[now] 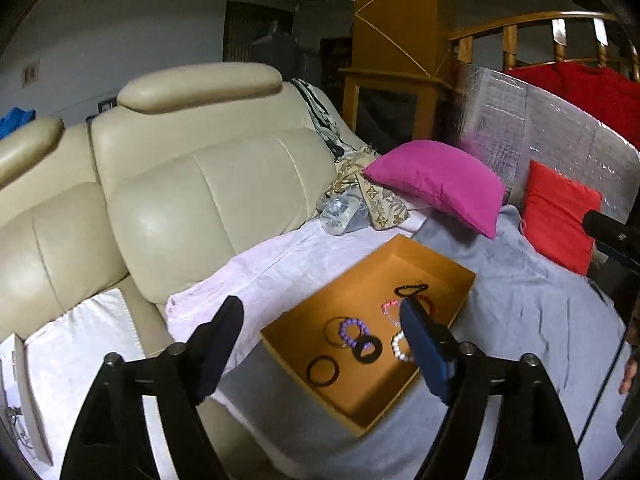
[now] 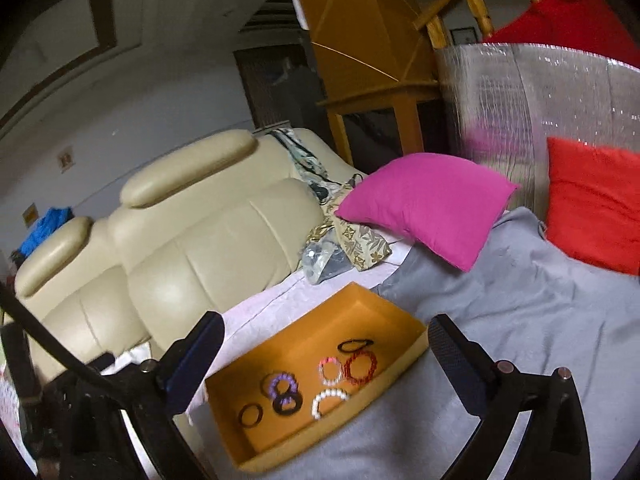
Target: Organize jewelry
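The left gripper [image 1: 320, 322] is released, nothing between its jaws; the box [image 1: 434, 254] lies just ahead, under its right finger. Inside are a purple bracelet [image 1: 352, 330] and a white bracelet [image 1: 398, 346]. The right gripper [image 2: 326, 338] is also released and empty, above the box [image 2: 256, 450], where a red bracelet [image 2: 360, 366] lies.

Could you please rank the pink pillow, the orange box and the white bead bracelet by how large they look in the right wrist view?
1. Orange box and pink pillow: much alike, and the box lies nearer the camera, so unranked.
2. White bead bracelet: clearly smallest.
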Demonstrator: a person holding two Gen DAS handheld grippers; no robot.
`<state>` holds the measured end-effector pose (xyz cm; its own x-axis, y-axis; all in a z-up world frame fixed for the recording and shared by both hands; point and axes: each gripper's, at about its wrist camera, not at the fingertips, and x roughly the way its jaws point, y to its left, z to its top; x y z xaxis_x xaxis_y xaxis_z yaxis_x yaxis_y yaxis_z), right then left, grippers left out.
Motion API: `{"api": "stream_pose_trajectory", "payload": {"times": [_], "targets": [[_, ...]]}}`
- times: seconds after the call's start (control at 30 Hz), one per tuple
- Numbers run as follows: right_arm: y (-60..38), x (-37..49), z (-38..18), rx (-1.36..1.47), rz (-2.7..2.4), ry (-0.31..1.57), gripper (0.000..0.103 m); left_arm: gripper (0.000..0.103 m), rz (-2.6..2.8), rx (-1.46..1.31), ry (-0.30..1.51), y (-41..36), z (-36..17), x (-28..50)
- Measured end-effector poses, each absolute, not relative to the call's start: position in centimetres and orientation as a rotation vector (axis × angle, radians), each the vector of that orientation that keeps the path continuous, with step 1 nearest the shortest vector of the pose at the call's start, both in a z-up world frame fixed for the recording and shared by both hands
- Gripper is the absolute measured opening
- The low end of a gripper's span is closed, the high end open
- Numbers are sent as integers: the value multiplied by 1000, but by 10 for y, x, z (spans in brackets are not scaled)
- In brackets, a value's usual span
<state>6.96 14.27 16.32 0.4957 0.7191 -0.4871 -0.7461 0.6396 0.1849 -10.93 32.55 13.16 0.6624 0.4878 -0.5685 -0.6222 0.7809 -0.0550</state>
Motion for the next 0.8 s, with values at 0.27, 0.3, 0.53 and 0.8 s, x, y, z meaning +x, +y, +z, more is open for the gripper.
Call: {"api": "stream_pose_trajectory", "payload": {"times": [0.27,0.3,0.53,0.8], "targets": [[108,4,104,-137,879,616,103,83,683,-244,687,296,80,-131],[106,-1,95,-144,881,616,103,83,686,-242,711,295,74,-131],[111,-16,49,-202,864,680,103,83,709,-244,762,296,55,-136],[136,-21,60,-229,841,642,103,83,702,-241,728,298,62,-134]]}}
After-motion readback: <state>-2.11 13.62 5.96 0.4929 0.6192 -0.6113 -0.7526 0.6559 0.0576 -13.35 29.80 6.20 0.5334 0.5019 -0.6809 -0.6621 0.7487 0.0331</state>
